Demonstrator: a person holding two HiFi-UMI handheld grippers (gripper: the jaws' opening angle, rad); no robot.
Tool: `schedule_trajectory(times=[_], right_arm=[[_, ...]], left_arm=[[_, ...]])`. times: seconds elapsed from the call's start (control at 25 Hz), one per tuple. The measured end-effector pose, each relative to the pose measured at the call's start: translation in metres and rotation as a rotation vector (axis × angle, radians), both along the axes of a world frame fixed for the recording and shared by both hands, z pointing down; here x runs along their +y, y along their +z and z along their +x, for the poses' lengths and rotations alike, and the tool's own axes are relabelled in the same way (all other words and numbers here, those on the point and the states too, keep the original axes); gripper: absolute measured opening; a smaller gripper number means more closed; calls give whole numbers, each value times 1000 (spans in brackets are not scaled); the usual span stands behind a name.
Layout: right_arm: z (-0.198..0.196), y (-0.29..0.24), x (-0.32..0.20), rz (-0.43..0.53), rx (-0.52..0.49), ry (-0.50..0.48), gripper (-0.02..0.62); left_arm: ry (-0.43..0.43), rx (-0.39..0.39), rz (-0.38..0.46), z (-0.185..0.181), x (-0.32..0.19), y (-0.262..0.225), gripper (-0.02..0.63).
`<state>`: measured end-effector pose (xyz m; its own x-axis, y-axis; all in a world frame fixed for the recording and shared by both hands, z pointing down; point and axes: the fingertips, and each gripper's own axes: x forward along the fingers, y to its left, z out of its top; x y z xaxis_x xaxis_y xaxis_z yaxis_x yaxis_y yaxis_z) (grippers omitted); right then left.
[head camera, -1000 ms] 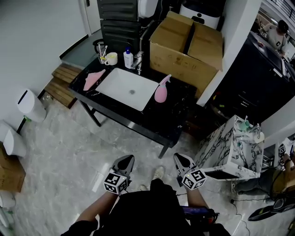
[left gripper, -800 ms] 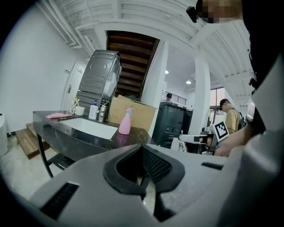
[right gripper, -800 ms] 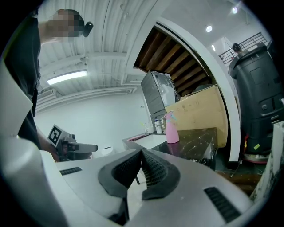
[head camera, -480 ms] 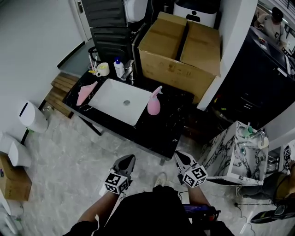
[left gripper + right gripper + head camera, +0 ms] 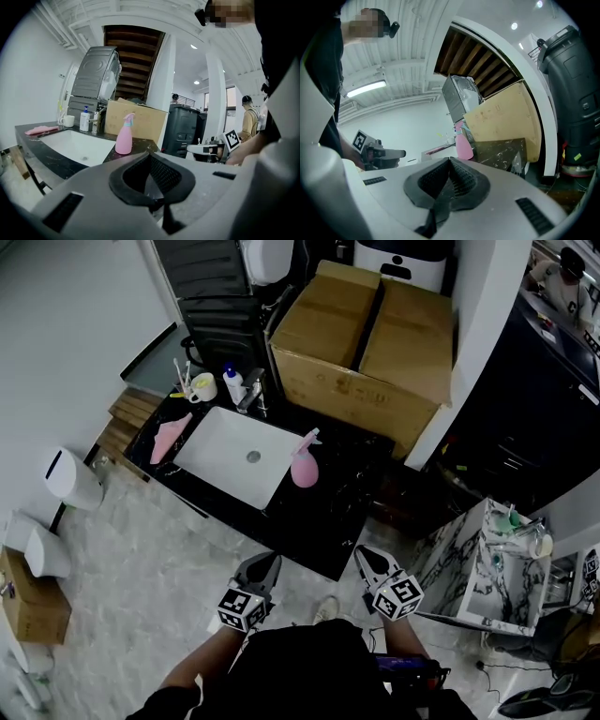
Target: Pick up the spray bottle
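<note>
Left tongs and right tongs: both clenched, pads together, nothing between them. They are held side by side, low in the head view.

Pink spray bottle: upright on the black counter, just beside the right edge of the white sink, well apart from both tongs.

Against the frames of a second ago, the counter's near edge now lies much closer to the tongs. The bottle sits lower and further left in the head view, but its place on the counter is unchanged. Cardboard box stands behind the counter, as before.
</note>
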<state>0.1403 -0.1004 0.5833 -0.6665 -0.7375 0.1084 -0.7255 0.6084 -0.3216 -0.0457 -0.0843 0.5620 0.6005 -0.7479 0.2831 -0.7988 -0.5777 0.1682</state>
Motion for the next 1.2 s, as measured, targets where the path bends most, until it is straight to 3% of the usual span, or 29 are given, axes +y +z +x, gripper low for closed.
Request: schedule_trajectory(times=[0.76, 1.2], right_arm=[[19, 2, -39, -5, -2, -52, 26], [17, -1, -51, -4, 16, -3, 26]], left_arm=[[-68, 10, 15, 14, -52, -6, 8], [2, 43, 10, 19, -84, -6, 9]])
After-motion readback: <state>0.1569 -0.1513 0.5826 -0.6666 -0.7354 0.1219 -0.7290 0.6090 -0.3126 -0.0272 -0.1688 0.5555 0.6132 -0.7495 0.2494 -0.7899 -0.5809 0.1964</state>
